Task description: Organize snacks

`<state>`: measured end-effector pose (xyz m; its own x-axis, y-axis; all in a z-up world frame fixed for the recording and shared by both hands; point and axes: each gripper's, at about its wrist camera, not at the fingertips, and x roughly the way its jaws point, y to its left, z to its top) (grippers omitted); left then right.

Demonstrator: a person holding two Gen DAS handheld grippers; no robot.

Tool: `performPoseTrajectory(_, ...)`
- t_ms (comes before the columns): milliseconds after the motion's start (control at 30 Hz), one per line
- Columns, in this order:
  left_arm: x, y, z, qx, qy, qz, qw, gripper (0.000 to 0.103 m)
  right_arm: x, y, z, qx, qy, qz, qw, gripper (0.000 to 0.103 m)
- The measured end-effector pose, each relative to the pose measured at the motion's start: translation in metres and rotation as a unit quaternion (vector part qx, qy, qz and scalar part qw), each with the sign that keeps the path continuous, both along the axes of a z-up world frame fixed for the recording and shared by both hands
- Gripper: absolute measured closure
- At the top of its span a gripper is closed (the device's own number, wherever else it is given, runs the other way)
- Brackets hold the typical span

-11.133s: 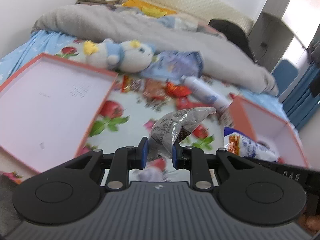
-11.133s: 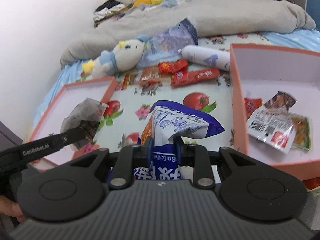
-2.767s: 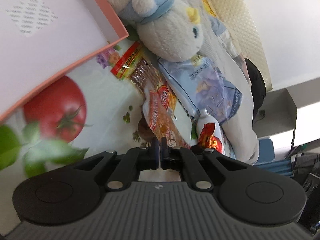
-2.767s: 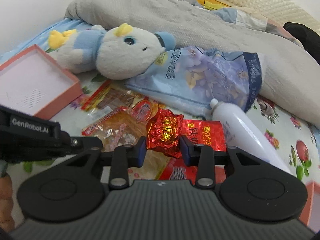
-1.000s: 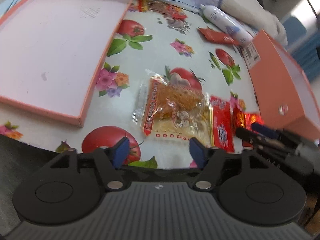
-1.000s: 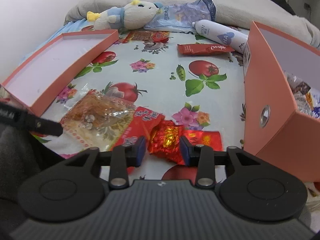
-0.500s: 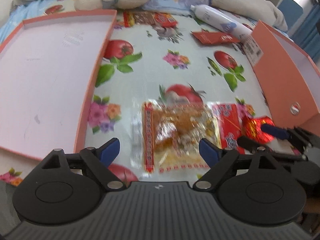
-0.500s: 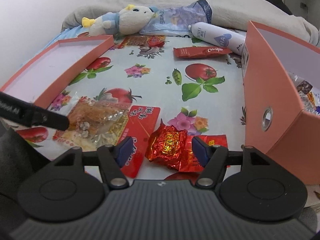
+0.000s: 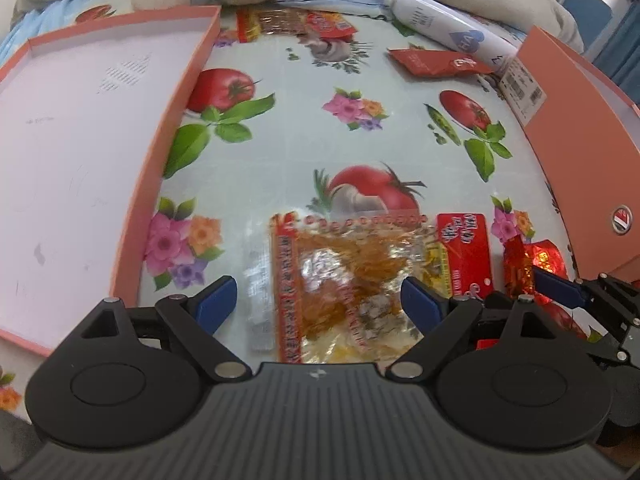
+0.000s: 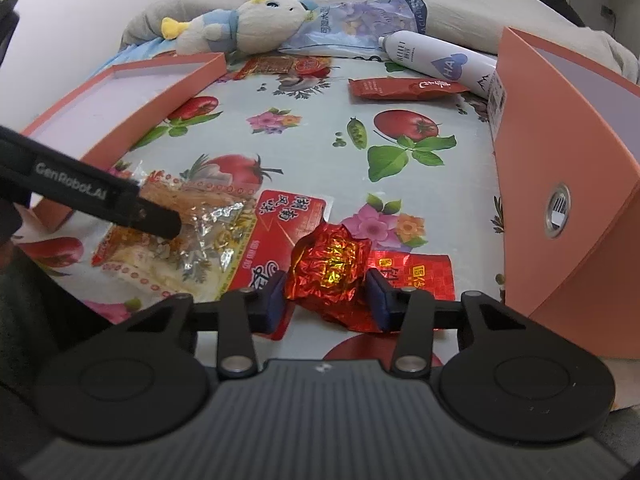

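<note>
Plush toy point(image 10: 248, 24) beside white spray bottle point(image 10: 438, 62), grey blanket point(image 10: 480, 12) behind.

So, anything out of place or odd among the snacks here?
Yes: a white spray bottle lies on its side among the snacks beside the orange box, and it is not a snack. The red foil packet between the right gripper fingers looks crumpled.

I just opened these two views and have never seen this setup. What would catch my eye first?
Probably the crinkled red foil snack between the open fingers of the right claw, shining against the tomato-print sheet. Beside it, the clear pack of orange snacks lies under the wide-open left claw. Orange boxes flank them: a shallow tray left, a deeper box right.
</note>
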<state>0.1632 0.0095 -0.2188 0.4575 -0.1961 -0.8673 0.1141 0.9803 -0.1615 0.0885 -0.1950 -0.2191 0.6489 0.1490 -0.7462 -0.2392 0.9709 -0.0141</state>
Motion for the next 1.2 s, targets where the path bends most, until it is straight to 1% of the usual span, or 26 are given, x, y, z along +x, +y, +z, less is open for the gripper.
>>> performPoseTrajectory(233,-0.001,-0.004,-0.003,0.001,-0.008,0.010,0.9999,0.014,-0.001,0.010,-0.002,0.001,0.003,0.019,1.000,0.058)
performPoseTrajectory(300,-0.002,-0.008,-0.003,0.021,-0.010,0.003,0.9997,0.019,-0.002,0.014,-0.003,-0.001,0.002,0.025,1.000,0.058)
performPoseTrajectory(367,-0.003,-0.012,-0.004,0.036,-0.011,-0.002,0.9993,0.021,-0.003,0.017,-0.004,0.000,0.002,0.031,1.000,0.058)
performPoseTrajectory(467,-0.002,-0.015,-0.004,0.047,-0.013,-0.005,0.9988,0.026,-0.003,0.020,-0.004,0.004,0.003,0.039,0.999,0.058)
performPoseTrajectory(567,-0.003,-0.020,-0.003,0.052,-0.015,-0.010,0.9985,0.034,-0.003,0.023,-0.005,0.000,0.000,0.045,0.999,0.058)
performPoseTrajectory(633,-0.003,-0.024,-0.003,0.058,-0.019,-0.014,0.9980,0.037,-0.003,0.023,-0.006,0.001,0.000,0.047,0.999,0.058)
performPoseTrajectory(667,-0.004,-0.026,-0.002,0.059,-0.020,-0.016,0.9979,0.041,-0.003,0.022,-0.006,0.002,0.000,0.048,0.999,0.058)
performPoseTrajectory(700,-0.004,-0.027,-0.002,0.059,-0.021,-0.017,0.9979,0.045,-0.003,0.022,-0.006,0.003,-0.001,0.049,0.999,0.058)
performPoseTrajectory(867,-0.006,-0.027,0.003,0.048,-0.025,-0.018,0.9984,0.059,-0.004,0.022,-0.004,0.006,-0.004,0.039,0.999,0.060)
performPoseTrajectory(1067,-0.010,-0.025,0.008,0.018,-0.026,-0.014,0.9994,0.065,-0.004,0.017,0.007,0.015,-0.004,0.021,1.000,0.060)
performPoseTrajectory(1200,-0.015,-0.026,0.015,0.007,-0.035,-0.009,0.9993,0.067,-0.009,0.017,0.016,0.006,-0.008,0.022,1.000,0.060)
